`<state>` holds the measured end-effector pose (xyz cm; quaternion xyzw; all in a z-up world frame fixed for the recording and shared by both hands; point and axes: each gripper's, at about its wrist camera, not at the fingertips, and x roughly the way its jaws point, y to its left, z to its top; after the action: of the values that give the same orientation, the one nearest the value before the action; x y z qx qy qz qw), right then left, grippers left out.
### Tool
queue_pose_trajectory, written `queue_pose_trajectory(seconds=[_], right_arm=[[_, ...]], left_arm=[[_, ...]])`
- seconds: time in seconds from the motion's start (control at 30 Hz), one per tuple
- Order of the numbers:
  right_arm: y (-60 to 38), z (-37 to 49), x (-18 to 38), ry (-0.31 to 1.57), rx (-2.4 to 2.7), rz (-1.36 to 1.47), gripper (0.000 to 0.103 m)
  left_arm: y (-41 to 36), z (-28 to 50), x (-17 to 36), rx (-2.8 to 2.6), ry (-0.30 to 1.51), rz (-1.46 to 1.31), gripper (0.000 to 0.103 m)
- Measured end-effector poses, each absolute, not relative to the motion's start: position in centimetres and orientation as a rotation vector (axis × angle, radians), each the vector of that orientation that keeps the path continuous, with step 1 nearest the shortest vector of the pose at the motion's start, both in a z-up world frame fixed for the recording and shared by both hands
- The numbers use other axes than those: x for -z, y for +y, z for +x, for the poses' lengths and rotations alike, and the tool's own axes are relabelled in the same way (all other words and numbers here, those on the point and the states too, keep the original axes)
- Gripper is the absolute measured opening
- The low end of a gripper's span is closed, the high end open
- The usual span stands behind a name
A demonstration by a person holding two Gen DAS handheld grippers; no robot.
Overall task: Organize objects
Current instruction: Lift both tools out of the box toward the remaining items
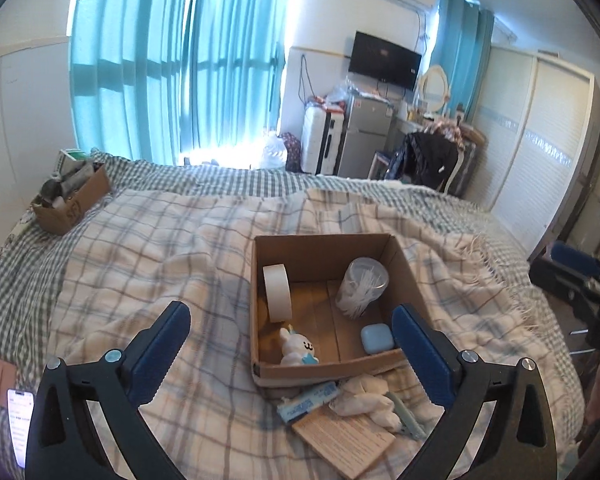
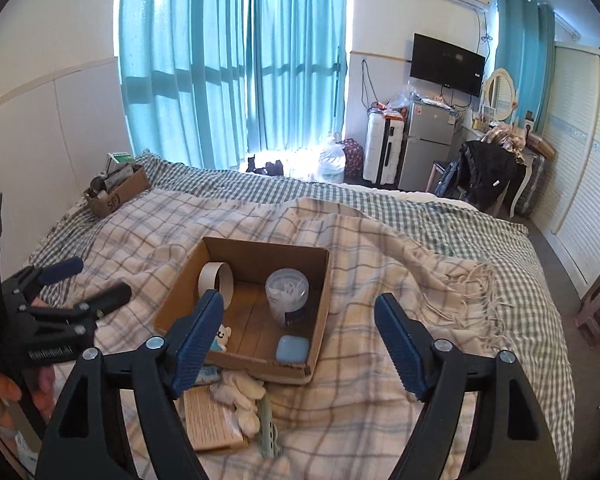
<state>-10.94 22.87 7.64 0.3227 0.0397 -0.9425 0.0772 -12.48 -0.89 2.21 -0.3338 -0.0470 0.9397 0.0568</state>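
Four things already sit inside the open cardboard box (image 1: 324,304) at the centre of both frames: a roll of pale tape (image 1: 277,293) standing on edge against the left wall, a clear round tub of cotton swabs (image 1: 362,286) toward the back, a small smooth blue case (image 1: 377,338) in the near right corner, and a soft white bunny toy (image 1: 296,346) at the near left. Just below the box's near wall, on the rumpled plaid blanket (image 1: 160,248) of the bed, the rest lies in a loose heap: a flat blue-and-white packet (image 1: 308,400), a bundle of white knit fabric (image 1: 366,402), a pale green clip-like piece (image 1: 410,420) and a thin printed booklet (image 1: 342,442). Judging by this, the sorting is roughly half done and a fresh pick is due. The left gripper (image 1: 292,344) hangs spread wide and empty over the box's near edge; the right gripper (image 2: 300,340) is likewise wide and empty. The next move likely calls for dropping toward the heap; the limp fabric should pinch easily, while the flat booklet needs an edge grasp.
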Motion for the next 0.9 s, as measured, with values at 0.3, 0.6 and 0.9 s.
queue_pose_trajectory(seconds=[0.3,0.6,0.9], right_arm=[[23.0,-6.4,-2.7,0.107,2.824,1.033,0.083],[19.3,-9.1,6.1,0.276,2.664,1.248,0.083],[16.5,-13.6,13.8,0.237,2.5,1.452,0.045]], left_arm=[[-2.8,-8.3,0.7,-2.896,-0.204,-1.042,0.103],[-2.5,-8.0,9.0,-2.843,-0.116,-1.247,0.103],[-2.7,-8.3,10.9,-2.8,-0.118,-1.325,0.103]])
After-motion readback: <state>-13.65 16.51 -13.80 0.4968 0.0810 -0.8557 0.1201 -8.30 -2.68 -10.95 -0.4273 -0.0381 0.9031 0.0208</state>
